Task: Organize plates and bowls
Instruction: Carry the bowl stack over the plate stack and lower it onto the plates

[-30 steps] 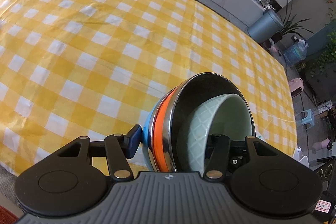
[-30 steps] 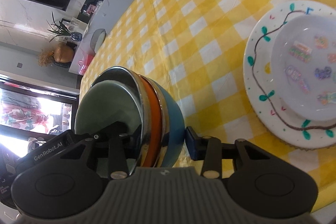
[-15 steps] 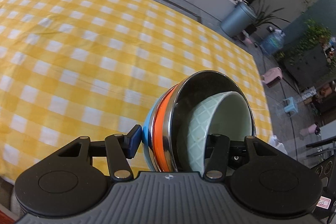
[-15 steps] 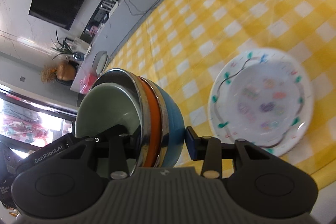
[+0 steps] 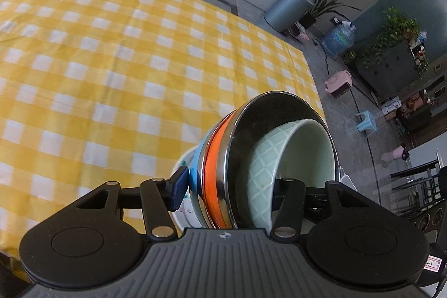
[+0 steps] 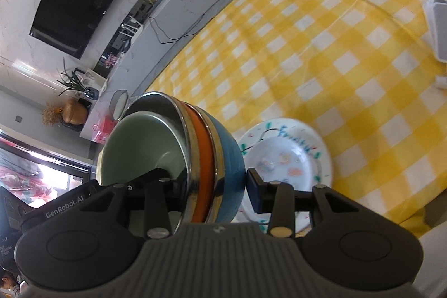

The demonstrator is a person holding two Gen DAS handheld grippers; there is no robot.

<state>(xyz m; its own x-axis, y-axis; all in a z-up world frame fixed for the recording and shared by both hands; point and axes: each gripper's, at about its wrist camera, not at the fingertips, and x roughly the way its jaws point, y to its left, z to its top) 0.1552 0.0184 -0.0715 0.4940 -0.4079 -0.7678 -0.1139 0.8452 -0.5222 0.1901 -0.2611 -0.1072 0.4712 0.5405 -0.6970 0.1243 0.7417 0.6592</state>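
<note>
From the left wrist camera, the left gripper (image 5: 229, 186) is clamped across a nest of bowls (image 5: 268, 158) held above the near right part of the table: one finger (image 5: 178, 186) presses the blue outer bowl, the other reaches inside the pale green one. Between them sit an orange bowl and a steel one. A sliver of plate shows just under the stack. The yellow checked cloth (image 5: 111, 60) runs bare to the far edge.

From the right wrist camera, the right gripper (image 6: 206, 183) grips the same nest of bowls from the opposite side, one finger inside the green bowl, one on the blue wall (both hands share the load). Below lies a stack of painted plates (image 6: 290, 155), near the table's near edge.

The bowls appear gathered and the plates piled; setting the bowls down seems to be what is left.
</note>
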